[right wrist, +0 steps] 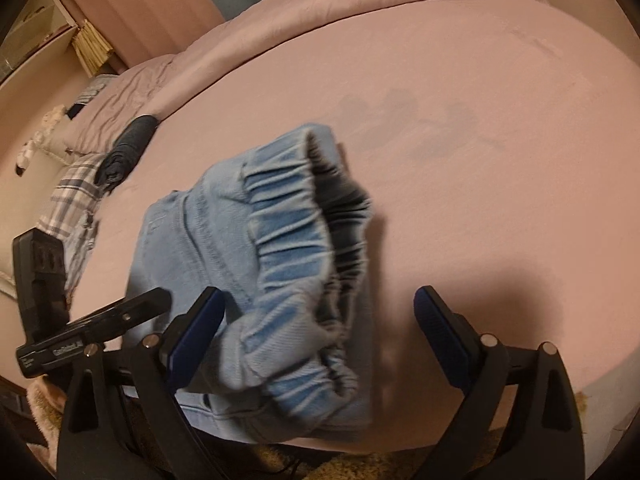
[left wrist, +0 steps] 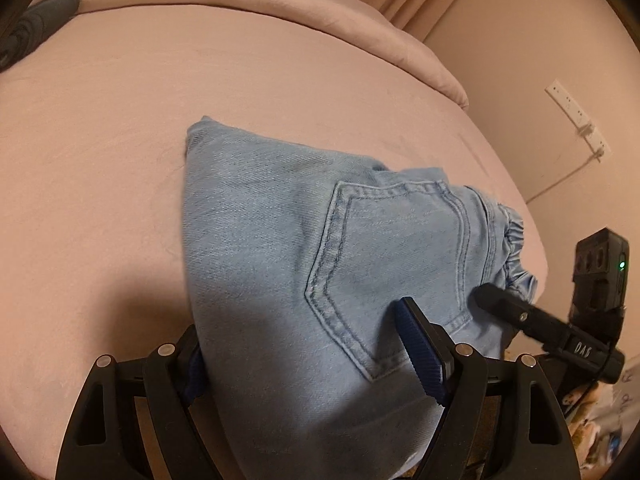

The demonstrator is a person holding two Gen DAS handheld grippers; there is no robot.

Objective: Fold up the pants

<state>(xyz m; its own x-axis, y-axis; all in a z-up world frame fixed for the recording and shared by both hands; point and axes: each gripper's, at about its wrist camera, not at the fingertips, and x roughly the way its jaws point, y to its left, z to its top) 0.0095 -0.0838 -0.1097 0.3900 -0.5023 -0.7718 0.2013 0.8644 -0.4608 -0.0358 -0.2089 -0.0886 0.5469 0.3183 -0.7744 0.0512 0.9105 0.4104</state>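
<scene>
The pants (left wrist: 320, 248), light blue denim with an elastic waistband (right wrist: 304, 264), lie as a thick folded bundle at the near edge of the pink bed (left wrist: 120, 140), back pocket (left wrist: 392, 248) facing up. Both tongs hang over them, tilted steeply down.

The left gripper (left wrist: 300, 344) stands wide, with the bundle filling the space between its jaws. Its left finger is mostly buried behind the cloth and its right finger lies over the pocket, so I cannot tell whether the pads are pressing the denim or only straddling it.

The right gripper (right wrist: 316, 344) is also spread wide. Its left finger sits against the gathered waistband, while the right finger stands clear over bare sheet, well apart from the cloth. It seems to hold nothing.

The worry from here is the bulk. The stacked layers are thick and springy, and a pinch that catches only the top layer would peel the fold open when lifted. The waistband puffs up loosely, so a pad could slide off the ruffles. The bundle also lies right at the near edge, and a careless drag toward us could tip it off the mattress. The two tongs are close together, and closing both at once could knock finger against finger.
</scene>
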